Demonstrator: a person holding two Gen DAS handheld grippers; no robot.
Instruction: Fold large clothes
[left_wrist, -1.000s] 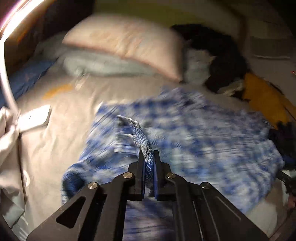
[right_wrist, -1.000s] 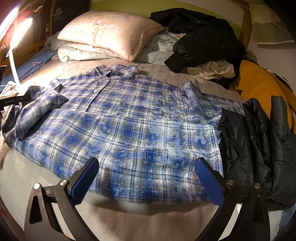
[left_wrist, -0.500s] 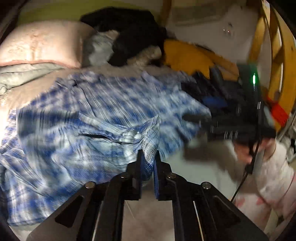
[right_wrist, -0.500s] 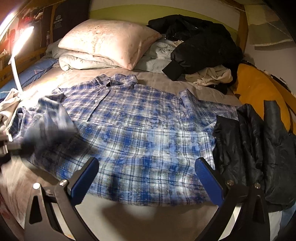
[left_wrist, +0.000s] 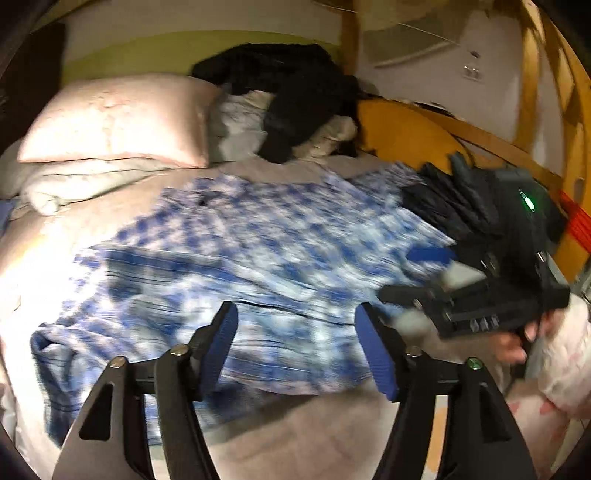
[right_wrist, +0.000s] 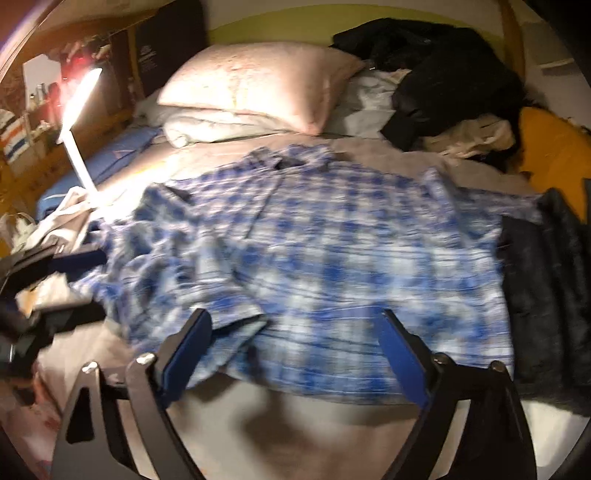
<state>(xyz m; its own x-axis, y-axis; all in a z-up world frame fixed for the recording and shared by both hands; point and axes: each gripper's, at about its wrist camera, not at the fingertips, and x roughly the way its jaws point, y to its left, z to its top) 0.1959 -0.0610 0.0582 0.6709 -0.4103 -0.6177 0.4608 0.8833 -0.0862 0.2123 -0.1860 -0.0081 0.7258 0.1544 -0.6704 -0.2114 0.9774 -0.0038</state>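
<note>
Blue plaid shirt (left_wrist: 258, 251) lies flat beyond both open jaws.

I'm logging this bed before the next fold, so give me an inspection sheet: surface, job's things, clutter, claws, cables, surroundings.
Surface: beige bed sheet, bare in front of the shirt.
Job's things: blue plaid shirt spread out, its left sleeve folded over the body.
Clutter: black padded jacket touching the shirt's right edge; dark clothes heap; pillow.
Claws: left claw just opened, nothing between its fingers; right claw open, narrowing, holding nothing.
Cables: nothing seen.
Surroundings: lit lamp, wooden frame.
</note>
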